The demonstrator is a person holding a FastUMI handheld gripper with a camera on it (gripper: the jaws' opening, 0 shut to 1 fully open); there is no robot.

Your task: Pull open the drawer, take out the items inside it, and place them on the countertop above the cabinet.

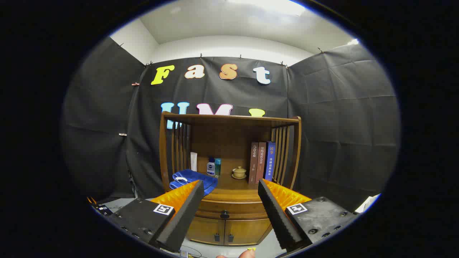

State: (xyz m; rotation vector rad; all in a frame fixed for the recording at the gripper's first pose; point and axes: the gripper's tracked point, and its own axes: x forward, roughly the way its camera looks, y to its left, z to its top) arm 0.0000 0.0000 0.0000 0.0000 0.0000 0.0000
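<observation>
Against the booth wall, the cabinet's shut drawer [225, 209] lies beyond and between the spread, empty fingers [190, 208].

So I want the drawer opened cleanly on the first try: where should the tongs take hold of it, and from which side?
Grip the small dark knob at the middle of the drawer front, coming straight in from the front. It is the only part that stands out from the smooth wooden panel. The tongs are open and apart from the cabinet, so closing one finger on each side of the knob looks workable.
</observation>
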